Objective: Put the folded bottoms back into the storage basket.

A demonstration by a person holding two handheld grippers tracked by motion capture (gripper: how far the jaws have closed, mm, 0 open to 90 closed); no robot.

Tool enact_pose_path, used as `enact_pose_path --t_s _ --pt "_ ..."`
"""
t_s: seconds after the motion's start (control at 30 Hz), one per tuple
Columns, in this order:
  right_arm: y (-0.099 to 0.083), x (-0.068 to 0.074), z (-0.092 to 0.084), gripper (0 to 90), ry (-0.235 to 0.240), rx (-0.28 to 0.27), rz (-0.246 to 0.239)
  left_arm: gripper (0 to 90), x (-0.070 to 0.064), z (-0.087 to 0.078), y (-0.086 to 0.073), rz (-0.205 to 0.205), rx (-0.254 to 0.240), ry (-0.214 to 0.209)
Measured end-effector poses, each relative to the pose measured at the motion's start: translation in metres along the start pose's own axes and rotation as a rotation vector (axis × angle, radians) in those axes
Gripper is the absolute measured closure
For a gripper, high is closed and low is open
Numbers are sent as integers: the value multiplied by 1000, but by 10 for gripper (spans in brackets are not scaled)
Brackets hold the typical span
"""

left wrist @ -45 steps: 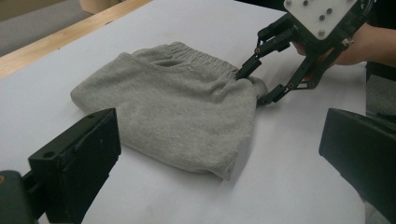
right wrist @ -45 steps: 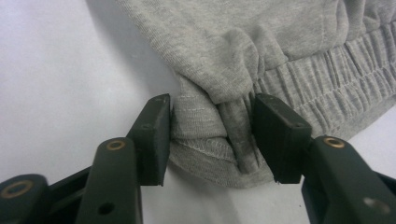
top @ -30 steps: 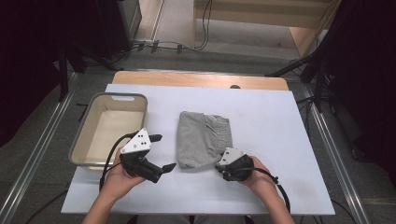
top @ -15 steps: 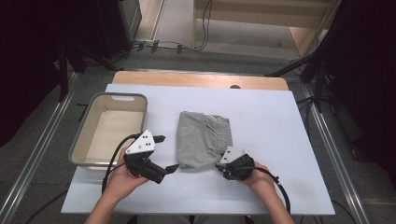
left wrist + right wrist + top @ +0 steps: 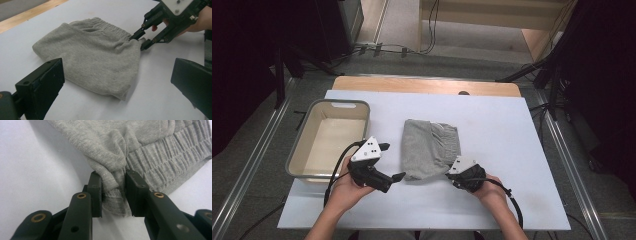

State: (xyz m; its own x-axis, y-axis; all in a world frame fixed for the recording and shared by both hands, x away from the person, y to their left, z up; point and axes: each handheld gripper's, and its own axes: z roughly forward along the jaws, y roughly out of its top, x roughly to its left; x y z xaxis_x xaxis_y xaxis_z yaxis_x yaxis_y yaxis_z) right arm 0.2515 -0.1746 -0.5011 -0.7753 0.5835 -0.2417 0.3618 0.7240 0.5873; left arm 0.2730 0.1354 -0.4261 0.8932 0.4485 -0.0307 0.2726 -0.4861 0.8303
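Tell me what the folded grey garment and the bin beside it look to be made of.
Grey garment: soft knit fleece or jersey, likely cotton blend; fine ribbed weave, gathered elastic waistband. Bin: probably hard plastic; smooth grey rim, cream inside, moulded handle slot.

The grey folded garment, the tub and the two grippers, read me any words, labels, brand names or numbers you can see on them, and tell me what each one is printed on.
No readable text anywhere.
grey folded garment: plain knit, no label or print showing.
tub: plain walls, no markings.
left gripper: its plate carries dots only, no letters.
right gripper: bare black jaws pinching the garment's hem, brass rivets, no lettering.
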Motion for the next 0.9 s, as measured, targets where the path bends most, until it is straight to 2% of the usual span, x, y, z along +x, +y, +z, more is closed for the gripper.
enact_pose_path --t_s 0.23,0.63,0.9 --pt "-1 -3 0 656 23 -7 13 0 3 6 4 -14 5 19" --pt "-1 -5 0 655 46 -14 31 0 15 23 15 -73 38 59" --pt "-1 -7 0 655 46 -14 22 0 22 29 21 -104 62 72"
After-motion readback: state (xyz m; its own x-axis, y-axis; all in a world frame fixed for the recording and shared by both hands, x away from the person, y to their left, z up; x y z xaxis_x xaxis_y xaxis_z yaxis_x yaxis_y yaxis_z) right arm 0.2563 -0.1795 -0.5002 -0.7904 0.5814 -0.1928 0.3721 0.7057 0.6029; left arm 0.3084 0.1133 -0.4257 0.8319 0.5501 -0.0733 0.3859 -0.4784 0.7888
